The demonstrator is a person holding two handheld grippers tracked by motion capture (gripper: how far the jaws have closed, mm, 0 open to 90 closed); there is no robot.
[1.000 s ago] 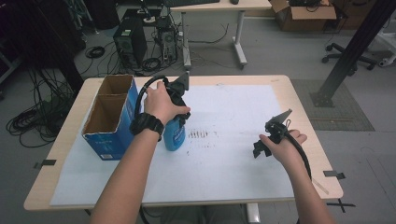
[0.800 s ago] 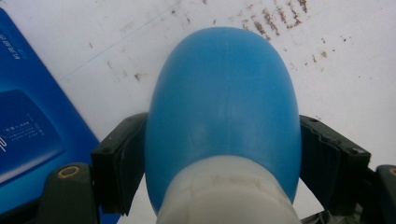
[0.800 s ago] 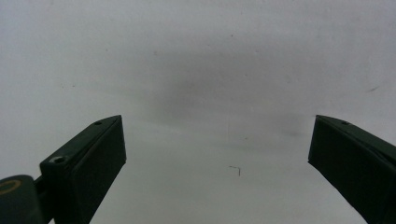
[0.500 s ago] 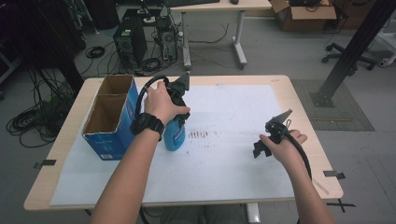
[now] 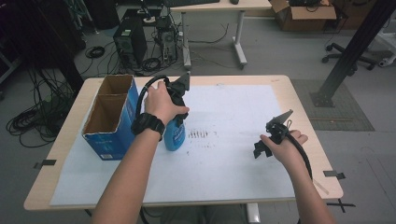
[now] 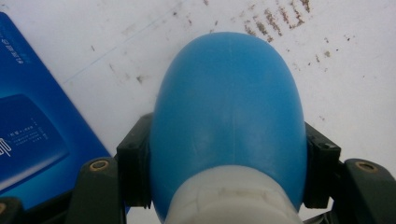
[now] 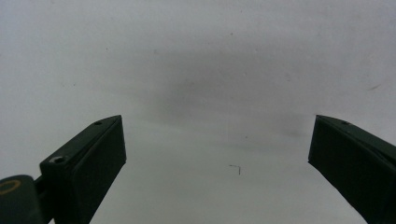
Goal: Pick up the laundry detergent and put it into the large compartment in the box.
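Blue bottle clamped at its shoulder between the left gripper fingers, upright just beside the blue cardboard box on the worktop; right gripper fingers spread wide, empty, well apart from that box; bottle apparently not yet boxed.

We see a smooth, glossy blue plastic bottle with a dull white plastic neck, clamped between the matt black plastic jaws of the left gripper. Left of it stands a blue printed cardboard box with a raw brown inside. Both rest on a matt white paper sheet, smudged with dark marks, covering a pale wooden table.
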